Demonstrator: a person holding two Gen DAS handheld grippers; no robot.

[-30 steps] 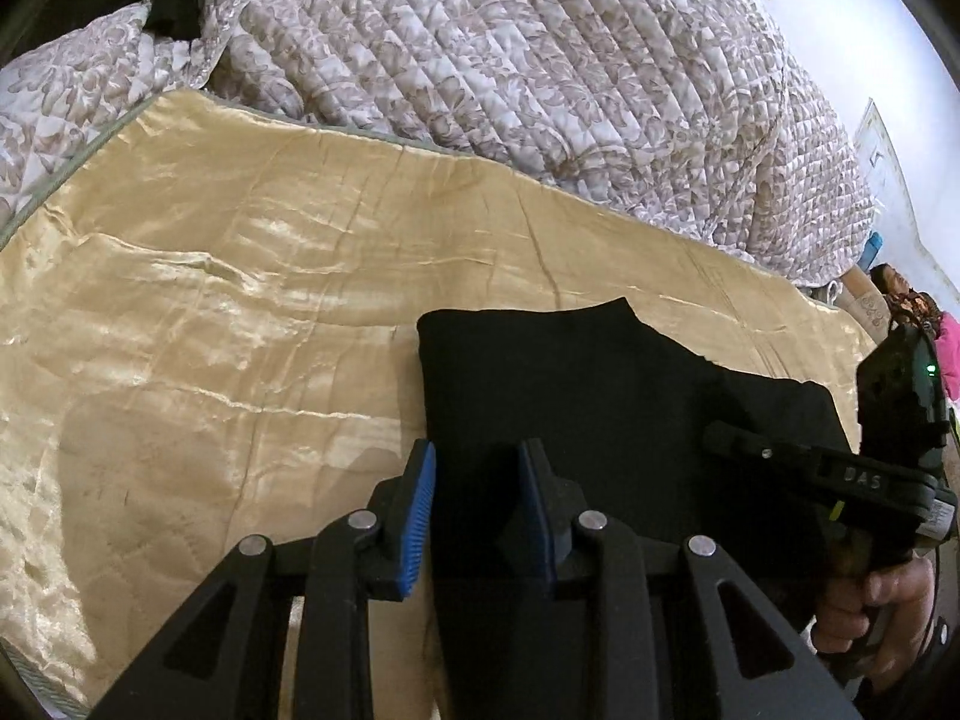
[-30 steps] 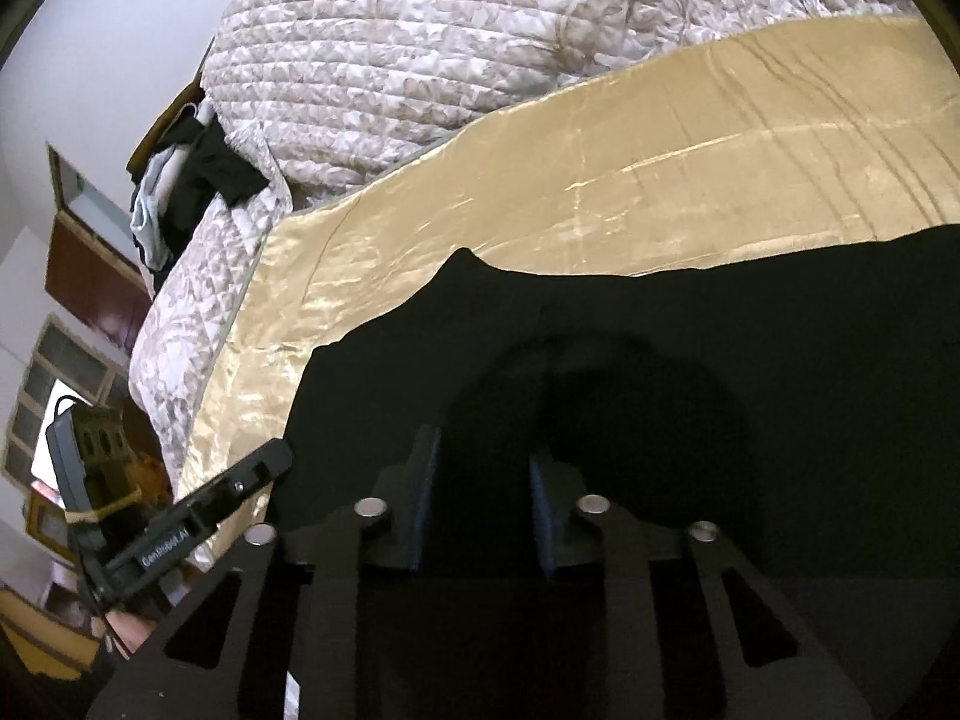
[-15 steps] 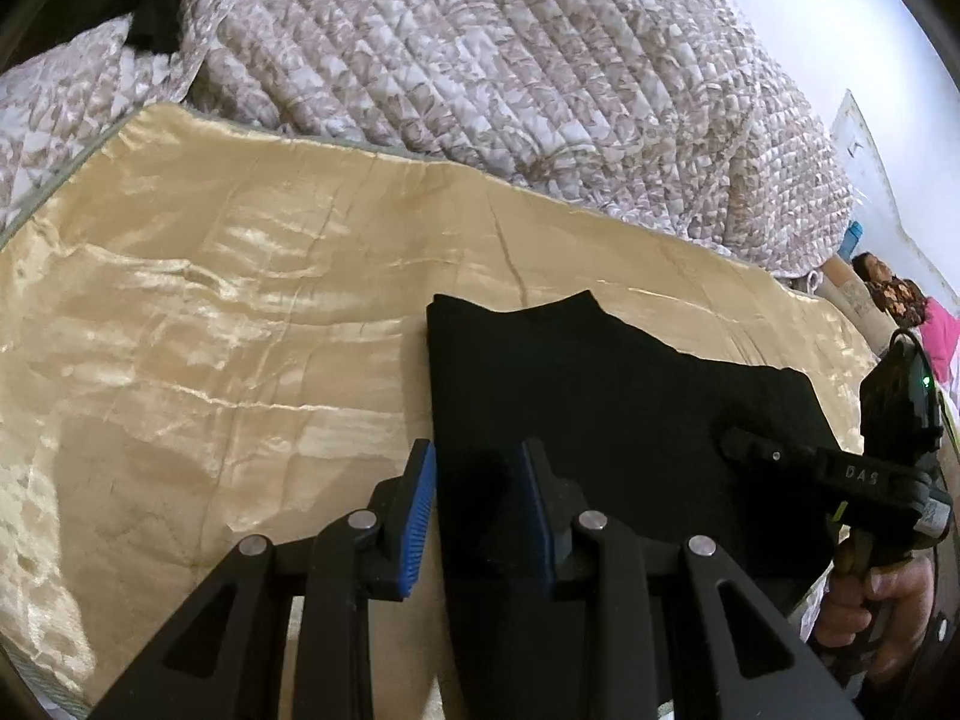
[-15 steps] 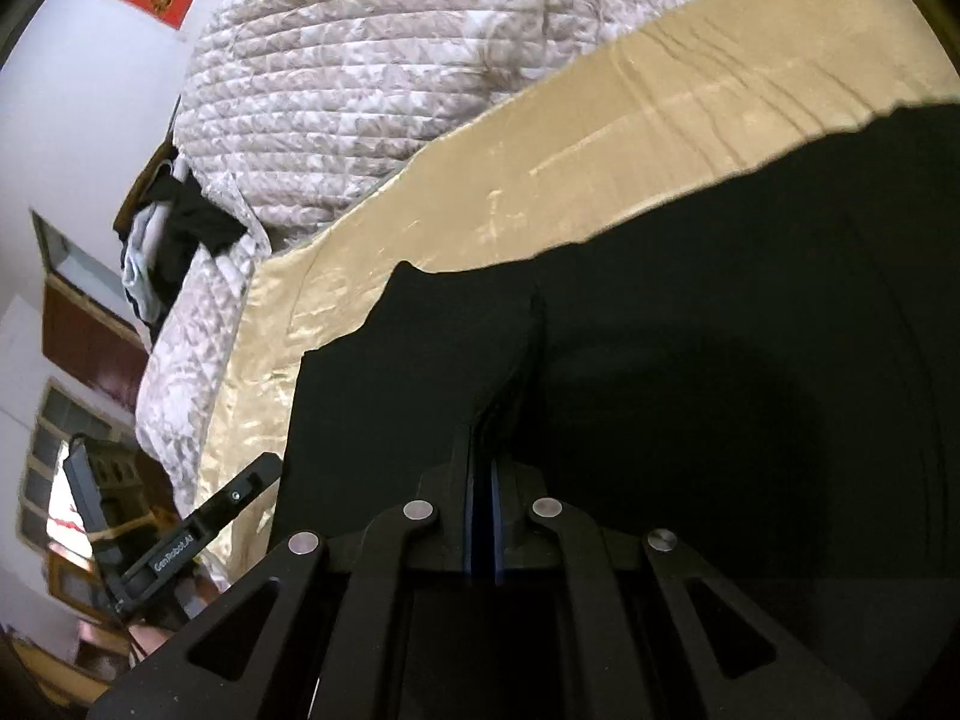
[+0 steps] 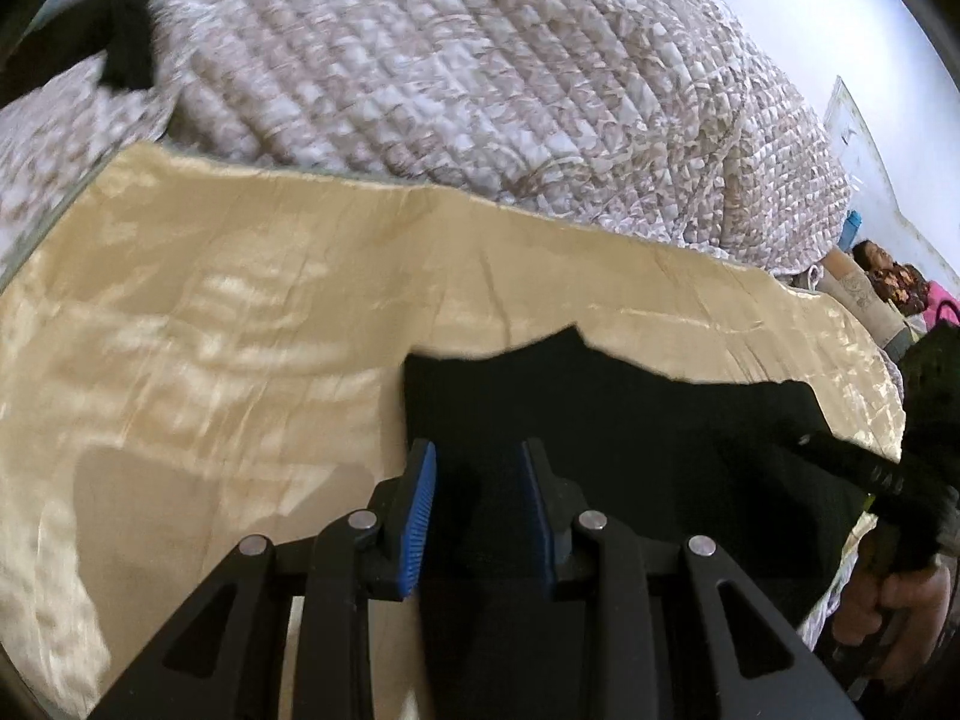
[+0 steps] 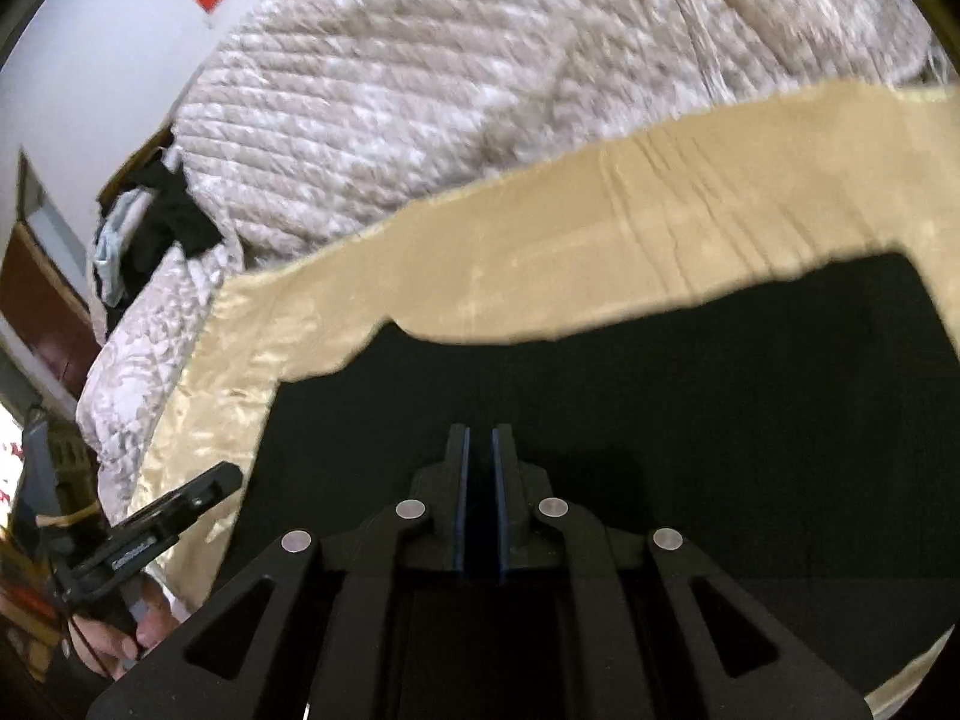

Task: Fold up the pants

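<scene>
While my left gripper (image 5: 477, 468) points down at the bed, its blue pads (image 5: 420, 501) stand apart, with the black pants (image 5: 630, 420) dark between them; whether the pads press on the cloth I cannot tell. The pants lie on the golden satin sheet (image 5: 210, 330), their left edge just beyond my left finger. A quilted floral blanket (image 5: 480, 72) is heaped behind the sheet. At the right edge of this view my right hand (image 5: 894, 606) grips the handle of its tool.

From the right wrist, my right gripper (image 6: 478, 438) is clamped nearly shut, only a thin slit between the pads, and it appears to pinch a fold of the pants (image 6: 660, 408), which fill the lower view. Low on the left is my left hand (image 6: 129, 630) with its tool.
</scene>
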